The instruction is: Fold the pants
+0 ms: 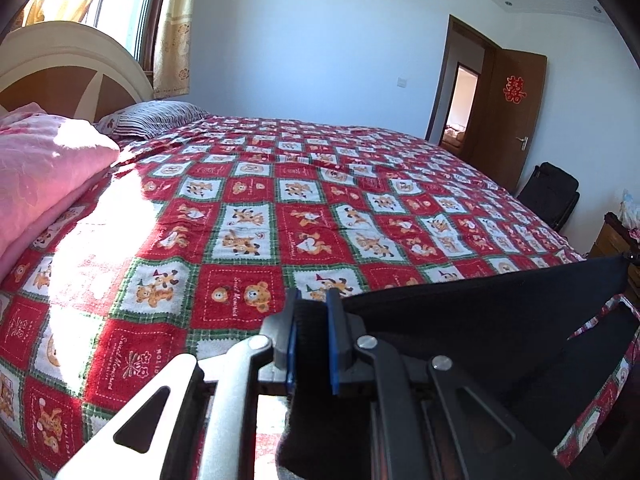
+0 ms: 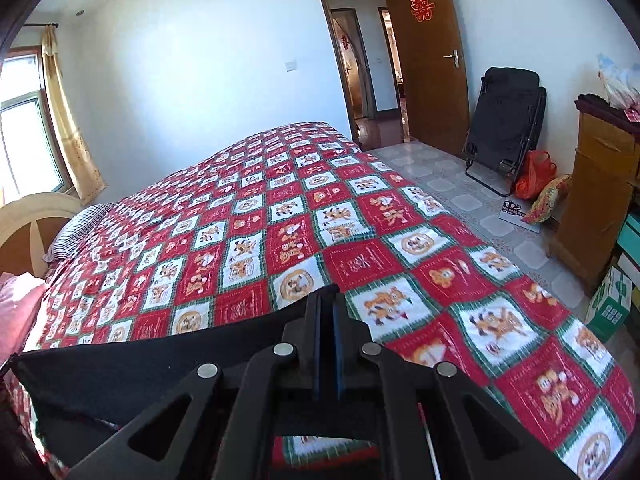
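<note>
The black pants (image 1: 500, 312) hang stretched between my two grippers, lifted above the bed. My left gripper (image 1: 314, 312) is shut on one end of the pants, with thick black fabric bunched between its blue pads. My right gripper (image 2: 327, 304) is shut on the other end, its blue pads pressed close together on a thin edge of cloth. In the right wrist view the pants (image 2: 140, 364) spread as a taut dark sheet to the left of the gripper. The lower part of the pants hangs out of sight below both cameras.
The bed (image 1: 280, 200) has a red, white and green patchwork cover with bear prints. A pink quilt (image 1: 44, 176) and a striped pillow (image 1: 152, 118) lie at the headboard end. A folded black chair (image 2: 504, 120), a wooden cabinet (image 2: 592, 200) and an open door (image 2: 428, 52) are on the right.
</note>
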Demonstrator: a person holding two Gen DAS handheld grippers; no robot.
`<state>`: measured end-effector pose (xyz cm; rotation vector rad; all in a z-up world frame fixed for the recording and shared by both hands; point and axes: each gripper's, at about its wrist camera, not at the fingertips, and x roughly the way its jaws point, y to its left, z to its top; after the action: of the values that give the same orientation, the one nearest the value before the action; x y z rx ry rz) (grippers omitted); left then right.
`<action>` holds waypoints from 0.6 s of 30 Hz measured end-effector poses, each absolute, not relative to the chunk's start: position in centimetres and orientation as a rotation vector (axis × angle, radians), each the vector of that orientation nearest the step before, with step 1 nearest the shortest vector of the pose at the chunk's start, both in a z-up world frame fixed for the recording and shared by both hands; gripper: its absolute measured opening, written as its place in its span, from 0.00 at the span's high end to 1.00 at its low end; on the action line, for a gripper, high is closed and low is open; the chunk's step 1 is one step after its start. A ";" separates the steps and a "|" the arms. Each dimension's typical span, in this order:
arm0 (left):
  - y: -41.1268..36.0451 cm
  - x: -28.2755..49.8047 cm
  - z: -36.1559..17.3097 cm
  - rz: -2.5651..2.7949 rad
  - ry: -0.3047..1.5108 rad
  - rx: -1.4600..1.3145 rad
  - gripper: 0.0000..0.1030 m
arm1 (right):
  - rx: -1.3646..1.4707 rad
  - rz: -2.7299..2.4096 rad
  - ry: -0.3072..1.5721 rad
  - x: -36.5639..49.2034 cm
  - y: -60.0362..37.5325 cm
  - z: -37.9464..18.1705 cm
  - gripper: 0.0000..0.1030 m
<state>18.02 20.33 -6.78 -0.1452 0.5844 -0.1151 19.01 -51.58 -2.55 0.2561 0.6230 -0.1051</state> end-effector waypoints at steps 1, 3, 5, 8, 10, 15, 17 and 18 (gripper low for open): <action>20.3 17.4 -6.8 -0.125 0.574 -0.149 0.88 | 0.261 -0.106 0.627 18.2 -51.9 -2.9 0.96; 20.2 16.1 -7.1 -0.140 0.561 -0.156 0.88 | 0.268 -0.107 0.634 17.0 -52.3 -3.4 0.96; 20.1 14.7 -7.5 -0.147 0.550 -0.162 0.88 | 0.280 -0.108 0.639 15.6 -52.7 -4.1 0.95; 20.0 12.8 -8.5 -0.161 0.541 -0.160 0.88 | 0.295 -0.106 0.650 13.8 -53.3 -5.1 0.96; 20.0 11.7 -9.5 -0.170 0.549 -0.159 0.88 | 0.300 -0.105 0.661 12.8 -53.5 -5.8 0.95; 19.7 9.5 -12.2 -0.186 0.590 -0.165 0.87 | 0.295 -0.108 0.725 11.2 -53.9 -8.0 0.95; 19.8 8.7 -12.9 -0.191 0.591 -0.167 0.86 | 0.291 -0.110 0.741 10.5 -54.1 -8.7 0.95; 19.9 8.3 -13.1 -0.195 0.590 -0.173 0.85 | 0.290 -0.109 0.750 10.2 -54.1 -9.0 0.95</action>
<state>8.29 19.87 -13.07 -0.1725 0.5903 -0.1949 10.25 -54.10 -9.01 0.2898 0.7500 -0.1092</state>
